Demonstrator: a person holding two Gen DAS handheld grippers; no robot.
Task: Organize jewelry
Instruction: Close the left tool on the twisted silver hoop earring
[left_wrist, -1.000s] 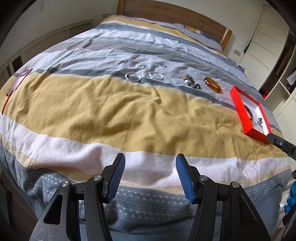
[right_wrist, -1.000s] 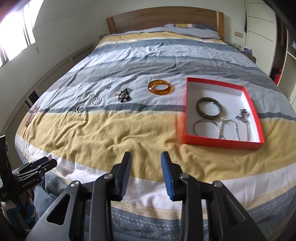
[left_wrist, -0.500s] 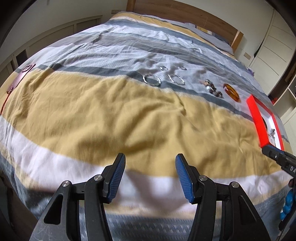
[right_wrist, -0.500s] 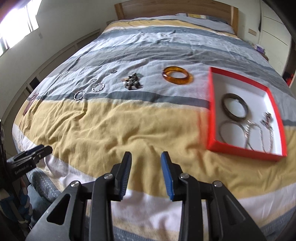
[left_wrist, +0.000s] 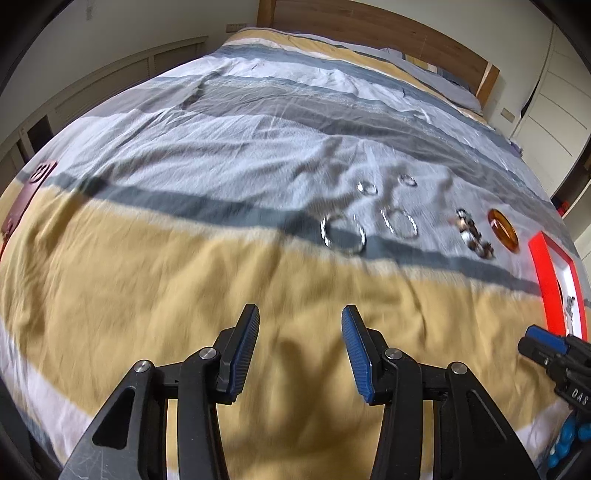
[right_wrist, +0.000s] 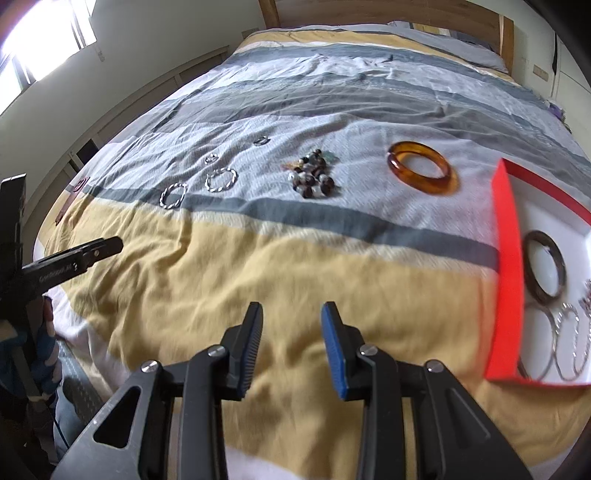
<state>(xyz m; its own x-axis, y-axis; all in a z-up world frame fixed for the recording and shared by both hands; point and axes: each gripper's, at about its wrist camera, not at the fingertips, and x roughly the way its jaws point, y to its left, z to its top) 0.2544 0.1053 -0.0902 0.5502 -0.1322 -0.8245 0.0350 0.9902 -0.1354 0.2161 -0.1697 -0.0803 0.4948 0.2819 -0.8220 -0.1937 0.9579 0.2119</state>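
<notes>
Bed (right_wrist: 258, 280): four silver rings (right_wrist: 221, 180), one amber bangle (right_wrist: 421, 171); both grippers (left_wrist: 300, 354) (right_wrist: 291, 345) released, empty.

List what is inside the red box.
The red box holds a dark bangle, thin silver hoops and a small silvery piece at the frame's edge. Its right part is cut off, so anything there stays unseen.

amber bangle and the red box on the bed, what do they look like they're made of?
Amber bangle: translucent glossy orange-brown with bright highlights, so probably resin, plastic or glass; can't tell which. Red box: matte red thin straight walls, white inside, looks like card or paperboard.
</notes>
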